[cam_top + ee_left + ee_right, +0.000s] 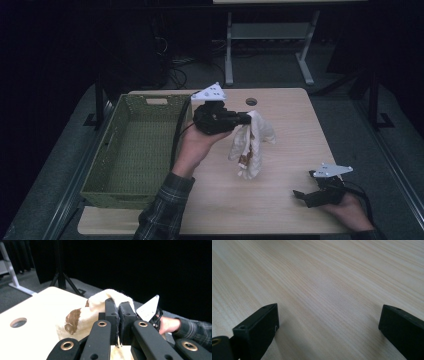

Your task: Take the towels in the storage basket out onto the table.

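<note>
Cloth (252, 142), cream with a brown patch, hangs from the left gripper (246, 118) above the middle of the worktop (280, 200) in the high view; its lower end reaches down to, or almost to, the wood, and I cannot tell whether it touches. No writing or label can be read on it. The left gripper lies level, pointing right, its jaws pinched tight on the cloth's top edge. To its left, at the worktop's left side, stands a green woven basket (102, 172) with a handle slot in its far wall. A round hole (251, 101) sits in the worktop just beyond the gripper. The right gripper (300, 195) rests at the near right corner, well apart from the cloth, its jaws spread with nothing between them.

Left gripper view: the two pads (111, 315) meet on a fold of the cloth (82, 317), which bunches behind and to the left of them, the brown patch showing. The hole (18, 322) lies at the left; beyond the jaws the person's other hand (168, 325) holds the right gripper's grey plate (149, 308).

Right gripper view: the jaws stand wide apart just above bare pale wood (324, 285), holding nothing.
</note>
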{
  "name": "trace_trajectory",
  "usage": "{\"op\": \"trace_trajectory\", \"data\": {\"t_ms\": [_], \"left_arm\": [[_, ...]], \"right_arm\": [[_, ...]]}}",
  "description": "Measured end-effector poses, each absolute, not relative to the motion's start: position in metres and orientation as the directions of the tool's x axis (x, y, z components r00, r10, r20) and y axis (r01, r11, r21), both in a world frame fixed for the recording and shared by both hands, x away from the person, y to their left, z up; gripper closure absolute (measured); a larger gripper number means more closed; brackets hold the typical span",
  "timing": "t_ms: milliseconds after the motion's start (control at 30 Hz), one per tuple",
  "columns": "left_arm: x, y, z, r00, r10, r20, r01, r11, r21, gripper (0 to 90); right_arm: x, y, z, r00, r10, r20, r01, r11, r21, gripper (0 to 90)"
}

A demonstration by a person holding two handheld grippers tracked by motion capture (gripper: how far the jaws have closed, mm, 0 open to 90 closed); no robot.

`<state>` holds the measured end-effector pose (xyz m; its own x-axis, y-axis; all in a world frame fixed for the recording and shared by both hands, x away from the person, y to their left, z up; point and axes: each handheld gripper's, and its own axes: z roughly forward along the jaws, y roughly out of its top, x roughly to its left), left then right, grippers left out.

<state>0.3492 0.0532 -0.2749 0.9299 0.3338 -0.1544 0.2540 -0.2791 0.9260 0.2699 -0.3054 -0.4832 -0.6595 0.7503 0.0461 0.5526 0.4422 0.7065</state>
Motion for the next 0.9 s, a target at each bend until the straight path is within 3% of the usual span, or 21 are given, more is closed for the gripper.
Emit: {"op": "trace_trajectory", "data": {"t_ms": [467, 900], "left_arm": [[0.352, 0.013, -0.335, 0.941, 0.304, -0.149, 0.263, -0.378, 0.887, 87.0], [0.350, -0.006, -0.404, 0.936, 0.313, -0.160, 0.315, -0.547, 0.776, 85.5]], "right_arm": [[0.270, -0.306, -0.483, -0.660, 0.750, 0.044, 0.551, 0.443, 0.707, 2.6], [0.270, -0.306, -0.483, -0.660, 0.750, 0.042, 0.551, 0.445, 0.706, 2.6]]}}
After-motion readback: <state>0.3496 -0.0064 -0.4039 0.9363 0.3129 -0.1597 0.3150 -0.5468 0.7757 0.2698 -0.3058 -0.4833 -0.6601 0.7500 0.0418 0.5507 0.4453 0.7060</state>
